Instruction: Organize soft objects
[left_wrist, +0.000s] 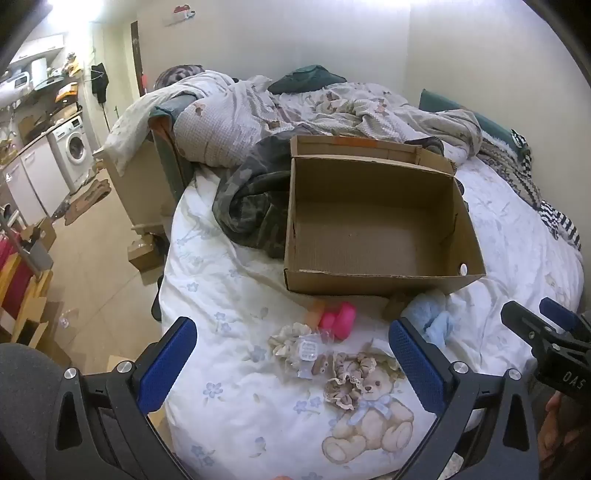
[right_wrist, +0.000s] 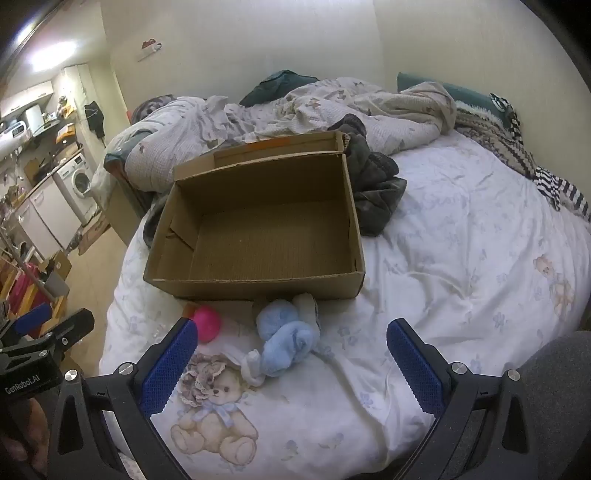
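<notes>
Cardboard box (right_wrist: 258, 229) sits open and empty on the bed (right_wrist: 461, 240), a camouflage garment (left_wrist: 251, 206) bunched against its far side. Just before it lie a blue towel roll (right_wrist: 286, 338), pink ball (right_wrist: 207, 323) and frilly scrunchies (left_wrist: 347, 373). Left hand-held gripper (left_wrist: 291, 354) and right hand-held gripper (right_wrist: 291, 354) both hover spread wide, holding nothing.

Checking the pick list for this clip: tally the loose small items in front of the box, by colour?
Blue: 1, fluffy cloth roll
Pink: 1, round pink item
Beige: 2, lace scrunchies
Clear: 1, small plastic packet
Total: 5. The cardboard box holds nothing yet.
</notes>
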